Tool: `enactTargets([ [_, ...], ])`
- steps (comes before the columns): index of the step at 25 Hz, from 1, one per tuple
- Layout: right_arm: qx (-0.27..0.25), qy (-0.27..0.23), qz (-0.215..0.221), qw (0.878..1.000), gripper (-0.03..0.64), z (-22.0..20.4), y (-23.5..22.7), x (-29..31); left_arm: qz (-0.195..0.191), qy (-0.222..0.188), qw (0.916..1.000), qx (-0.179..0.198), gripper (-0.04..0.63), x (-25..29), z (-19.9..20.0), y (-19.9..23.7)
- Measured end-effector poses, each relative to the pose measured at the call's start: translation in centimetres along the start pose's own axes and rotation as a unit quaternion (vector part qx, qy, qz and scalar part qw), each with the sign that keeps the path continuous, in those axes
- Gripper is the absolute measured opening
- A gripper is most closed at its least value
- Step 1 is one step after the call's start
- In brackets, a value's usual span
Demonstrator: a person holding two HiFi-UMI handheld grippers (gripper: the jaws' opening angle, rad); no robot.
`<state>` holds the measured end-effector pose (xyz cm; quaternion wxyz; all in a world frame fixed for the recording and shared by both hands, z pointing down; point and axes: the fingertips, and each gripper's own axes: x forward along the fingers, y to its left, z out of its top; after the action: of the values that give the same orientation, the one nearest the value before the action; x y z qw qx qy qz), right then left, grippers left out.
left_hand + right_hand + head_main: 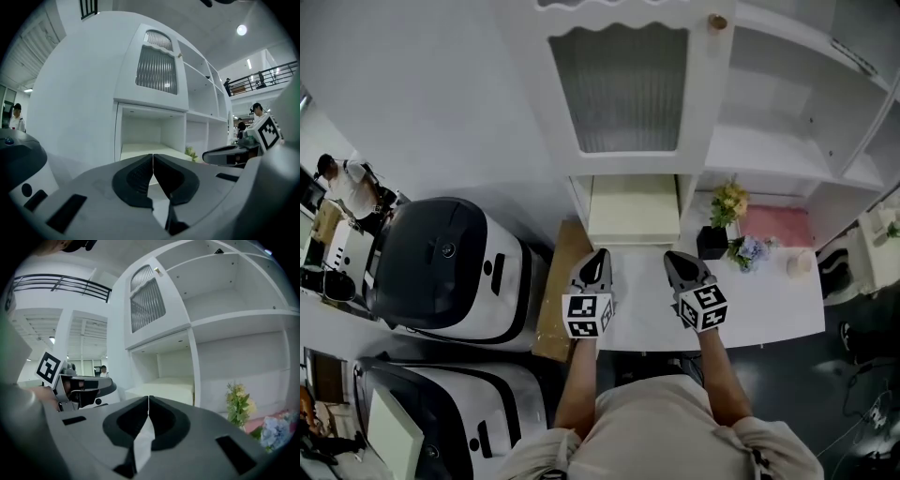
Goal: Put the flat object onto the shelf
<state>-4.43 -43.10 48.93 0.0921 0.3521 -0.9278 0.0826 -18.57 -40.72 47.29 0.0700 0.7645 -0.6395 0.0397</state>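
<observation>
You are facing bare white tabletop [769, 314] straight ahead. A cream flat slab [633, 208] is covering the low open white cubby [140, 130] floor, seemingly leaving headroom above. A black square pot of yellow flowers [713, 240] is crowding the right; a black-and-white rounded machine [450, 267] is blocking the left.

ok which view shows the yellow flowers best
The head view: the yellow flowers and their black pot show whole, unblocked. The right gripper view shows them side-on, base hidden behind the right gripper; the left gripper view only a green sprig.
</observation>
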Motion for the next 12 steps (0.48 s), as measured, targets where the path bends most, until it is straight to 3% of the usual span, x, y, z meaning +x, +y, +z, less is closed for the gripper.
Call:
enactTargets([
  [6, 0.002, -0.001, 0.000, 1.000, 0.069, -0.6, 1.0, -1.4, -0.013, 0.017, 0.9997, 0.016, 0.012, -1.0, -1.2, -0.7],
  [12, 0.008, 0.002, -0.028, 1.000, 0.069, -1.6, 1.9, -2.9, -0.031, 0.023, 0.9989, 0.024, 0.012, -2.1, -2.0, -0.3],
])
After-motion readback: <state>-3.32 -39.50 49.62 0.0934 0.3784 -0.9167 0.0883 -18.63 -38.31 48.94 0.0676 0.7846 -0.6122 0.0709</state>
